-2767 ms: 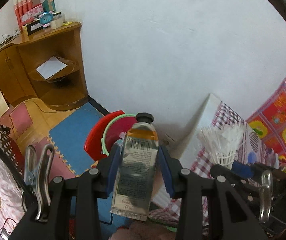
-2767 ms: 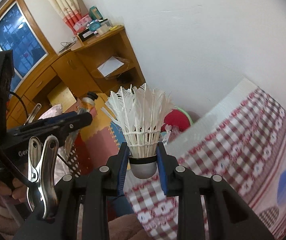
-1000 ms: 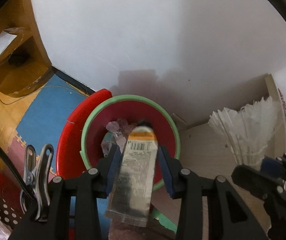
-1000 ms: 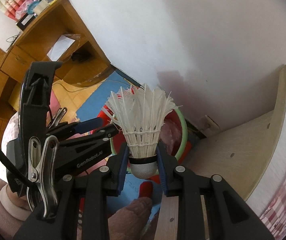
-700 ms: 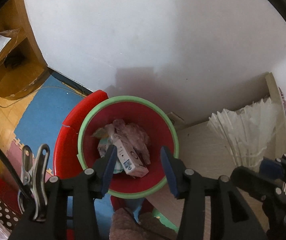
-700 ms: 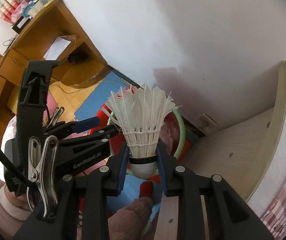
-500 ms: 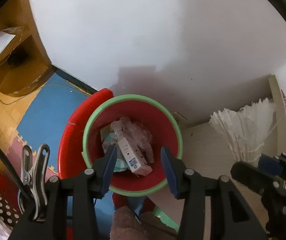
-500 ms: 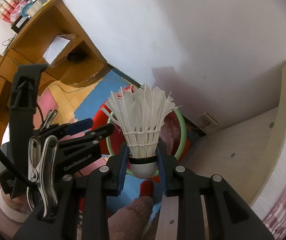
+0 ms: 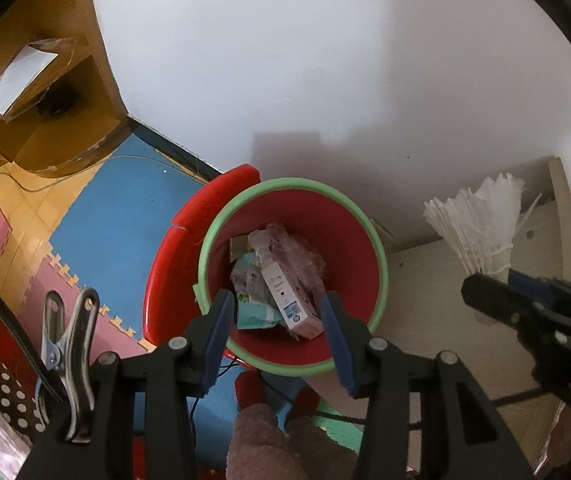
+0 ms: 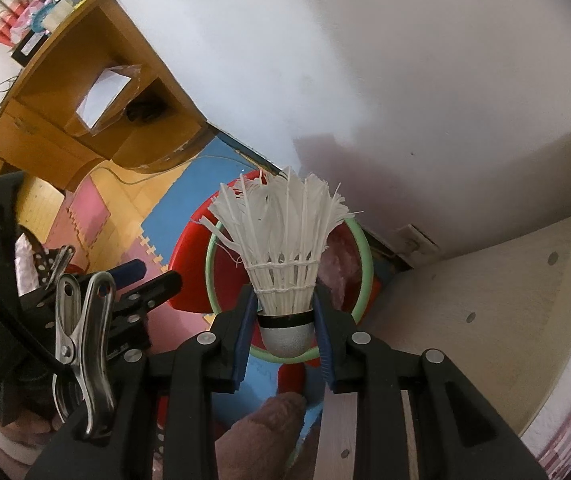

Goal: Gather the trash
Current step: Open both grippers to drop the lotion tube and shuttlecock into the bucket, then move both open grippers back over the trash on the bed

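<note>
My left gripper (image 9: 277,300) stands open with nothing between its blue pads, straight above a red bin with a green rim (image 9: 293,184). Inside the bin lie a white box (image 9: 289,304), crumpled wrappers (image 9: 253,280) and pinkish plastic; I cannot pick out the tube among them. My right gripper (image 10: 284,296) is shut on the cork base of a white feather shuttlecock (image 10: 281,240), feathers upward, above the near side of the bin rim (image 10: 365,256). The left wrist view shows the shuttlecock (image 9: 481,224) to the bin's right. The left gripper (image 10: 153,274) shows at the left of the right wrist view.
A white wall rises behind the bin. A wooden desk shelf (image 9: 45,92) with a paper sheet stands at the far left. Blue and pink foam mats (image 9: 117,208) cover the floor. A pale wooden board (image 10: 485,280) lies to the right. A cable (image 9: 85,164) runs along the floor.
The silver tube that my left gripper held over the bin is gone from its jaws, which have opened wider. The right gripper keeps holding the shuttlecock in about the same place.
</note>
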`<state>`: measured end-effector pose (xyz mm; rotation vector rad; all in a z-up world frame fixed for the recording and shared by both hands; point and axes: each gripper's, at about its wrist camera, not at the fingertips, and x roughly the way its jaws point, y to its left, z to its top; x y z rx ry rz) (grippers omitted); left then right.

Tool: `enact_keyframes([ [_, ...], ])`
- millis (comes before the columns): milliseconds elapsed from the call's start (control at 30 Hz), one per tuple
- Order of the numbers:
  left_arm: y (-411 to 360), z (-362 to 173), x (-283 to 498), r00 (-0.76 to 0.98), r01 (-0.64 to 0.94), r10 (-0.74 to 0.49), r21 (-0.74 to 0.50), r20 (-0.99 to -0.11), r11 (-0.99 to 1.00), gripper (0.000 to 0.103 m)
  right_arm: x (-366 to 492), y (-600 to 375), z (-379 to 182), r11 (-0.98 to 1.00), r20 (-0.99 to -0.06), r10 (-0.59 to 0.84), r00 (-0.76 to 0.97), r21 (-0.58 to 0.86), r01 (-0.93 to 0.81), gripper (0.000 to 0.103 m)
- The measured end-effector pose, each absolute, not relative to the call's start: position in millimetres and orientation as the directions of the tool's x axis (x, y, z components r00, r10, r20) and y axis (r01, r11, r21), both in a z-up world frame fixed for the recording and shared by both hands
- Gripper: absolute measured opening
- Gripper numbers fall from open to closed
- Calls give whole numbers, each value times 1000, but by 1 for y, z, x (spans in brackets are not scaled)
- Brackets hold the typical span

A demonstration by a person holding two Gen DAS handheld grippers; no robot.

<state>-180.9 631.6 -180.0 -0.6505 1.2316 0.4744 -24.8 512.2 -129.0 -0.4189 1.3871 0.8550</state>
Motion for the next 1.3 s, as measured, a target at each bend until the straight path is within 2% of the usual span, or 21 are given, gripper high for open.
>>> enact_keyframes([
  [233,630,-174,-182,286,-648,-9,-201,-958,734,48,-26,512,-128,654,-963,270,-23,201,-729,43],
  [800,616,-158,-188,295,-623,-4,-196,-955,757,48,-45,501,-106,655,-946,322,-24,241,-716,43],
  [1300,592,-108,-217,325,-648,50,-183,-945,740,48,-77,472,-57,606,-902,432,-9,298,-738,43],
])
